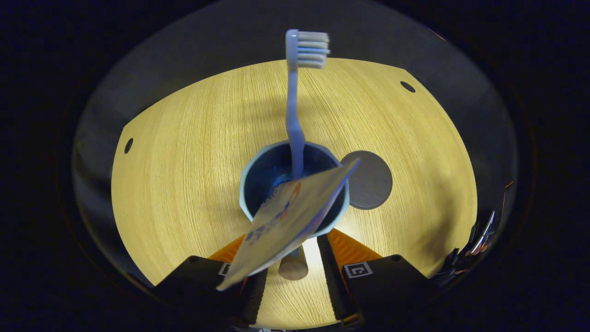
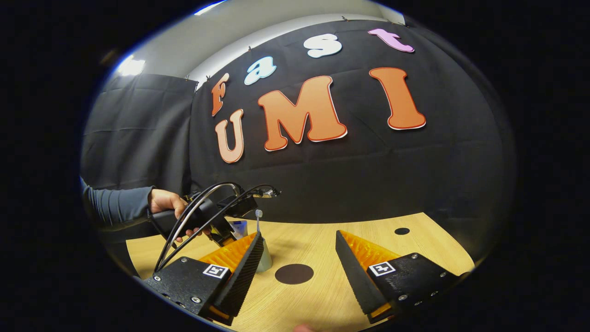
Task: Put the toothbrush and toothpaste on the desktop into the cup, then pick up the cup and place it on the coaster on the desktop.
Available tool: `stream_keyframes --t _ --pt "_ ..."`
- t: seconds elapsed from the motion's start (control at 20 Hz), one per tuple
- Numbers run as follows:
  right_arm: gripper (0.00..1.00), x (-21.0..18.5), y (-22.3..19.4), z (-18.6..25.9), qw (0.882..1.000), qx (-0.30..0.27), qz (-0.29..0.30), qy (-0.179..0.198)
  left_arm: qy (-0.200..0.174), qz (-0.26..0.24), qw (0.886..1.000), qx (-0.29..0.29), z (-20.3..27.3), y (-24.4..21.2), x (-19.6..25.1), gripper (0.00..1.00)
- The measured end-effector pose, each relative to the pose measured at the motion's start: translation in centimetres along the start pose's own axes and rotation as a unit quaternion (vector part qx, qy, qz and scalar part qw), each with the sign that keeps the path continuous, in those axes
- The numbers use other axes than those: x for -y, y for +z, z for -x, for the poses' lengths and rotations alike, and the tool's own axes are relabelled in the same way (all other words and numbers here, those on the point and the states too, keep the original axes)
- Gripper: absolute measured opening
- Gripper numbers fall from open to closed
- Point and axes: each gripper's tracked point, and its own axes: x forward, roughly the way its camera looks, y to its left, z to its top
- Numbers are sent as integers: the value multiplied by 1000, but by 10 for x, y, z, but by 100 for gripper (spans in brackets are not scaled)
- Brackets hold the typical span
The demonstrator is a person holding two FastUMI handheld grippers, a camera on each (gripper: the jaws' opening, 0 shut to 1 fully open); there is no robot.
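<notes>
Two items in cup: toothbrush upright, toothpaste leaning between left gripper fingers, grip unclear. Right gripper spread, near coaster.

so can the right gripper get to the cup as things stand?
Probably not cleanly: the right gripper is open, but the left gripper hangs right over the cup, with the toothpaste above its mouth.
</notes>
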Motion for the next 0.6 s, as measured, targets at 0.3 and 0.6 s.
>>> stream_keyframes --t 0.3,0.6 --pt "95 2 4 7 1000 2 -2 -4 11 9 1000 26 -15 46 13 30" --pt "95 17 5 14 999 -4 -1 -32 12 -11 998 56 -28 110 45 30"
